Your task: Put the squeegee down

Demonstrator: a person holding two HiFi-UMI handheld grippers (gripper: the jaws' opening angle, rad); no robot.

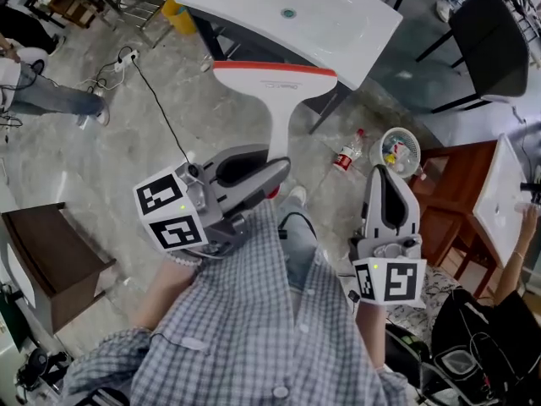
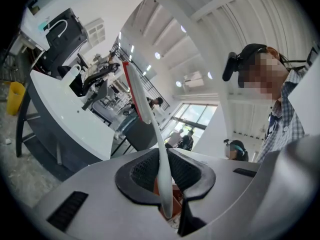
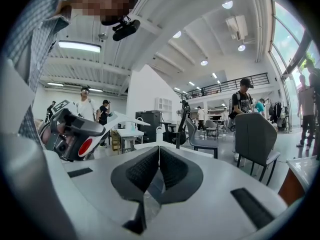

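Note:
The squeegee [image 1: 275,81] has a white handle and a wide white head with a red strip along its far edge. My left gripper [image 1: 272,172] is shut on the handle and holds the squeegee out level, its head just short of the white countertop [image 1: 338,32]. In the left gripper view the handle [image 2: 163,179] runs up between the black pads to the red-edged head [image 2: 134,90]. My right gripper [image 1: 390,194] hangs to the right, shut with nothing in it. Its pads meet in the right gripper view [image 3: 159,165], which also shows the left gripper [image 3: 70,133].
A black chair [image 1: 492,41] stands at the back right and a brown wooden table [image 1: 452,201] at the right. On the floor lie a bottle [image 1: 347,154], a small round fan [image 1: 399,150] and a cable [image 1: 156,100]. A dark stool [image 1: 51,260] is at the left.

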